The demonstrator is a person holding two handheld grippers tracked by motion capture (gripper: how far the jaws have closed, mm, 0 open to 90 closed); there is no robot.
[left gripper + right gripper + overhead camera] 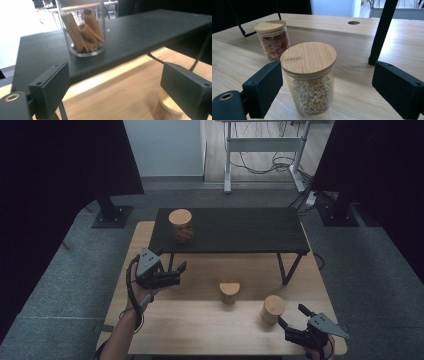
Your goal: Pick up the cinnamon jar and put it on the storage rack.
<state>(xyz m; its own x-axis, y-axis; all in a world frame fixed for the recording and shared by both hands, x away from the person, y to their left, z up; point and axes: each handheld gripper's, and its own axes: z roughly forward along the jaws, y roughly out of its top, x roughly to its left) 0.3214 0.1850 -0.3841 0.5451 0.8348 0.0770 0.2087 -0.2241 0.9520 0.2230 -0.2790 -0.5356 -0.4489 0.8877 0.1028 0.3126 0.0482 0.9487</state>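
A glass jar of brown sticks (180, 225) with a wooden lid stands on the left part of a low black shelf (240, 230). In the left gripper view the stick jar (83, 32) is ahead on the shelf top (140, 32). My left gripper (180, 272) hovers in front of the shelf, open (115, 87), nothing between its jaws. A jar of pale beans (308, 60) stands just ahead of my open right gripper (327, 87), its pads apart from the glass. Behind it is a jar with red contents (273, 40). From above, the bean jar (273, 309) sits by the right gripper (291, 315).
The shelf stands on a wooden table (200, 325) on thin black legs (382, 32). The red-filled jar (230, 291) is mid-table. A round hole (353, 22) is in the tabletop. Grey carpet and a white desk frame (265, 150) lie beyond.
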